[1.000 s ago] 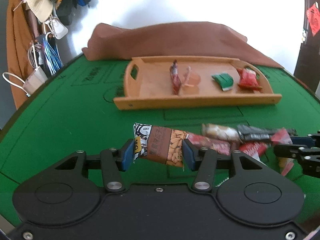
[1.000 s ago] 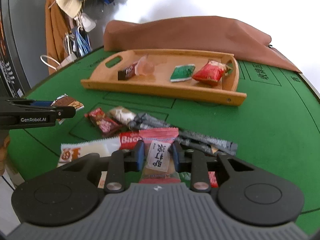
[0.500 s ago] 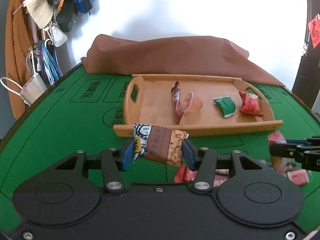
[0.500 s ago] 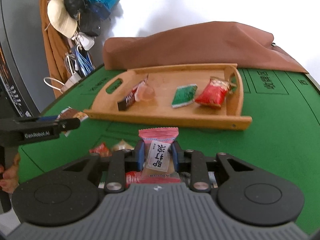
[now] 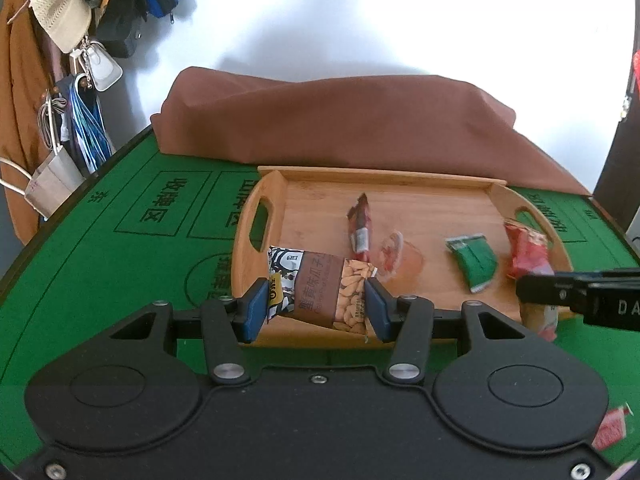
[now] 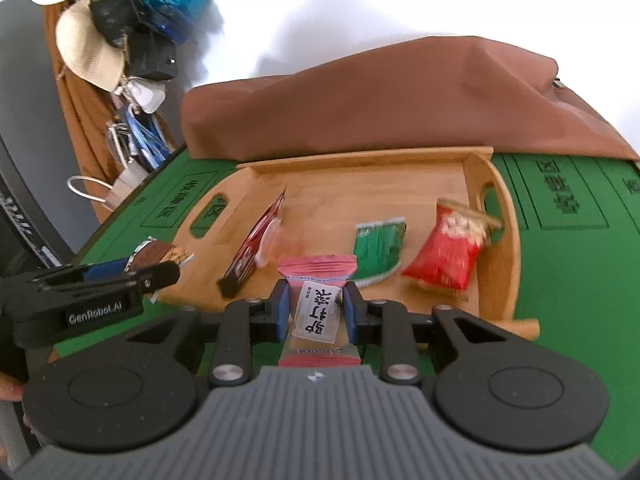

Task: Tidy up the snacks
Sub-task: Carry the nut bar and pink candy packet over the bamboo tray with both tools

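Observation:
My left gripper [image 5: 316,306] is shut on a brown nut snack packet [image 5: 320,286], held crosswise over the near left part of the wooden tray [image 5: 400,182]. My right gripper [image 6: 314,306] is shut on a pink wrapped snack [image 6: 316,296], held above the tray's [image 6: 360,160] near edge. Inside the tray lie a dark red bar [image 5: 360,226], a clear jelly cup [image 5: 400,258], a green packet [image 5: 474,262] and a red packet [image 5: 526,250]. The right gripper's finger [image 5: 576,296] shows at the right edge of the left wrist view; the left gripper [image 6: 112,280] shows at the left of the right wrist view.
The tray stands on a green felt table [image 5: 100,264] with printed boxes. A brown cloth heap [image 5: 340,120] lies behind the tray. Hats, bags and cords hang on a rack [image 5: 80,40] at the far left. A loose red snack [image 5: 612,428] lies on the felt at the near right.
Both grippers have moved forward and up from the snack pile on the felt to the tray, each keeping its packet. The pile has dropped out of view.

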A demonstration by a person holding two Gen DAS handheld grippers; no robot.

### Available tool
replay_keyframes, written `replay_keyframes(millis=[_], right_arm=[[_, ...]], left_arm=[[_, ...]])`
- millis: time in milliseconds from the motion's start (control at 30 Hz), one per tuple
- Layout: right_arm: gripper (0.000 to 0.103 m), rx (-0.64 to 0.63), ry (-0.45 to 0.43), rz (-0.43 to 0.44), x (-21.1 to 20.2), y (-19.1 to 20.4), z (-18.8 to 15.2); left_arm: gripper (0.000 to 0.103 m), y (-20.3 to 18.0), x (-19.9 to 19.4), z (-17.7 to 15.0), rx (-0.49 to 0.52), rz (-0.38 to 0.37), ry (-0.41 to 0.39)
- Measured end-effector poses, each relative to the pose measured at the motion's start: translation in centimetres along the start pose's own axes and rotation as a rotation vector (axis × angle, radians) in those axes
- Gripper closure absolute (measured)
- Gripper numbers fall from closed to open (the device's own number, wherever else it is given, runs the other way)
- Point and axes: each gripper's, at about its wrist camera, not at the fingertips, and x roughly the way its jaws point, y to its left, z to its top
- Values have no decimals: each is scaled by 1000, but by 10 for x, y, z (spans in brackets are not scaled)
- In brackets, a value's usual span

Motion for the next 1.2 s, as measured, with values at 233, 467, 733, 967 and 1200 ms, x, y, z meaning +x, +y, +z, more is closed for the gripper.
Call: replay_keyframes(millis=[233,467,733,967,1200], right_arm=[[72,-7,15,-49,39,4,26],[72,18,61,-62,74,3,39],[72,25,90,-71,95,-1,42],[71,24,103,-68,105,-2,41],[71,20,108,-76,111,0,41]], left_arm=[[54,5,44,21,-50,29,50],[54,9,72,25,-72,29,87],[54,13,91,25,-101,29,114],[54,13,101,22,-115,22,132],[54,11,110,20,-123,16,146]])
